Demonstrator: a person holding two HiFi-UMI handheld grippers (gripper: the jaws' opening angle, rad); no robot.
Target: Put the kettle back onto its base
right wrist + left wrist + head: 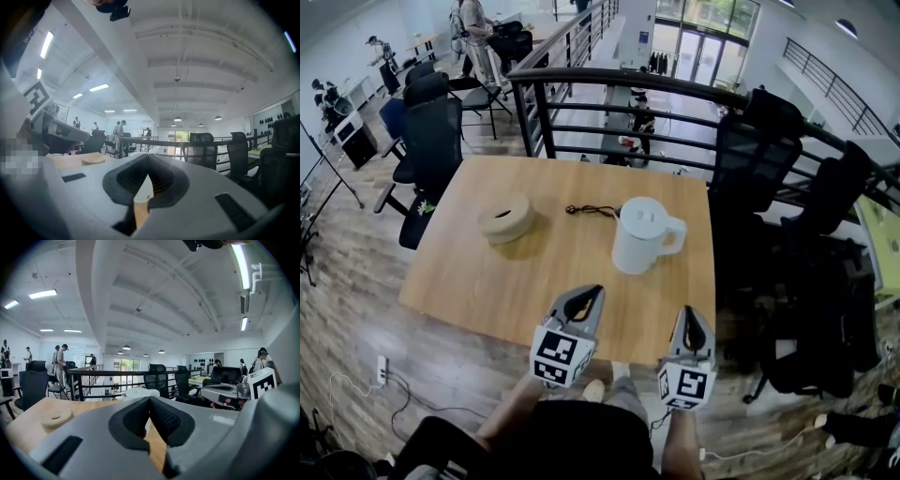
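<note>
The kettle (639, 234) stands on the table (534, 281), off its base (506, 217) and well ahead of both grippers. The left gripper (592, 292) hangs over the table's near edge, closer to the person than the kettle and a little to its left. The right gripper (691, 312) is also on the person's side of the kettle, to its right. Both have their jaws closed together with nothing between them.

The round tan base lies to the left of the kettle, apart from it. A dark cord (592, 210) lies just behind the kettle on its left. The table is pale wood and stands on a plank floor (356, 272). Behind the kettle runs a black railing (609, 84), with office chairs (431, 141) farther off on both sides.

The kettle is upright, its long axis vertical. Its handle points right, toward the table's right edge.
</note>
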